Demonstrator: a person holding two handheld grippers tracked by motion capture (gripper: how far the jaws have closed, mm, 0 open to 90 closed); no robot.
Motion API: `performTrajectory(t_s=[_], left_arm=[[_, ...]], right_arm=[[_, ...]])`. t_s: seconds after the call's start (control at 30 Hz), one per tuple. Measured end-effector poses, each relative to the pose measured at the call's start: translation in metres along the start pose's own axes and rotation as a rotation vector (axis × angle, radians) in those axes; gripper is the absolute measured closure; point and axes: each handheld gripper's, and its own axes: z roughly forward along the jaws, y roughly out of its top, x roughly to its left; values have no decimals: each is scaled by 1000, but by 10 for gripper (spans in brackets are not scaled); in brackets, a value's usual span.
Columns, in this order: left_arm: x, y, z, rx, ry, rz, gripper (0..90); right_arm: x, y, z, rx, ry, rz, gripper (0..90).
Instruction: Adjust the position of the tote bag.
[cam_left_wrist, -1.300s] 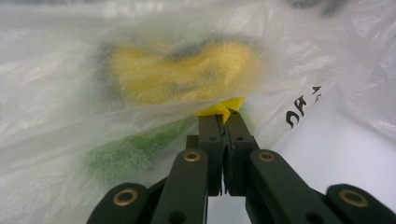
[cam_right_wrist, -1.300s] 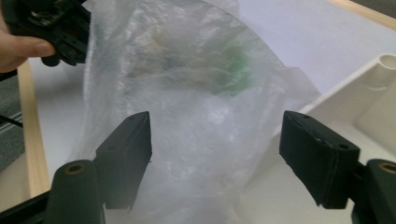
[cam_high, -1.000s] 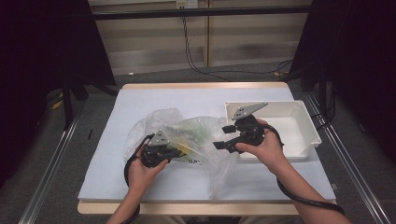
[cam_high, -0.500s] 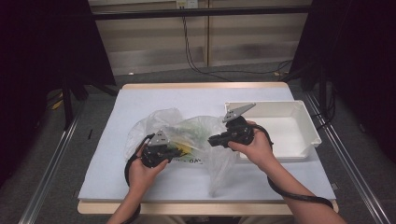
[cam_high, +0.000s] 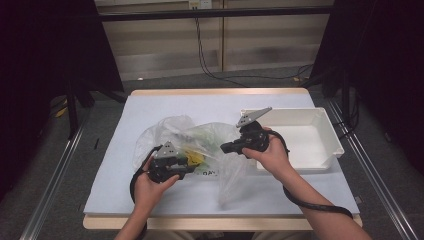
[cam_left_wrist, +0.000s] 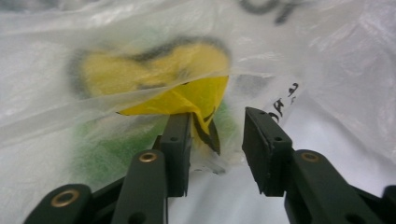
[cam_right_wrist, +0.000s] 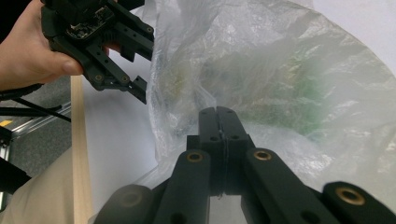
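Between your right gripper (cam_right_wrist: 219, 116)'s closed jaws sits a pinch of clear plastic bag (cam_right_wrist: 280, 84).
Your left gripper (cam_left_wrist: 217, 140) has just been opening; its jaws stand apart beside the yellow print, over the bag on the white table (cam_high: 165, 107), with a white tray (cam_high: 330, 140) alongside.

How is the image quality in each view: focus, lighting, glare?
High view: evenly lit table, dark surroundings, mildly soft. Left gripper view: the clear plastic bag and yellow print behind the film are blurred, the jaws sharper. Right gripper view: the bag's film is hazy with pale sheen, the left gripper and closed jaws reasonably sharp.
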Motion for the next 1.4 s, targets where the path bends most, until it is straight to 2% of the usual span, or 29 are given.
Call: performTrajectory(t_s=[0.3,0.37,0.43,0.5,0.63,0.83,0.93,1.0,1.1,1.2,1.27,1.3,1.4], left_arm=[[-3,3,-6,-25,-9,-31,501],[-4,5,-8,-14,-11,-11,489],[-7,7,-7,-17,-30,-14,484],[-6,7,-7,2,-22,-15,478],[0,4,-10,-1,-1,-35,474],[4,3,-20,4,62,-52,589],[1,6,-23,-1,26,-50,707],[-3,8,-21,10,23,-47,736],[-11,12,-13,1,-7,-35,679],[-20,17,-3,0,-33,-1,612],[-24,21,3,-22,-45,11,554],[-25,22,6,-30,-50,5,513],[-27,25,12,-42,-66,14,470]], right_arm=[[-1,2,0,-9,-2,3,900],[-2,1,-1,-12,-8,4,900],[-2,0,-2,-15,-3,5,900],[-1,-1,-1,-13,-1,6,900],[-1,-2,-2,-16,-5,8,900],[0,-1,1,-11,0,6,900],[0,-1,3,-10,0,9,900],[0,-2,3,-8,-1,6,900],[-1,-2,3,-6,-1,6,900],[-1,-2,2,-5,-3,11,900],[0,-2,3,-5,-2,11,900],[0,-2,3,-3,-2,10,900],[0,-1,4,-2,-2,11,900]])
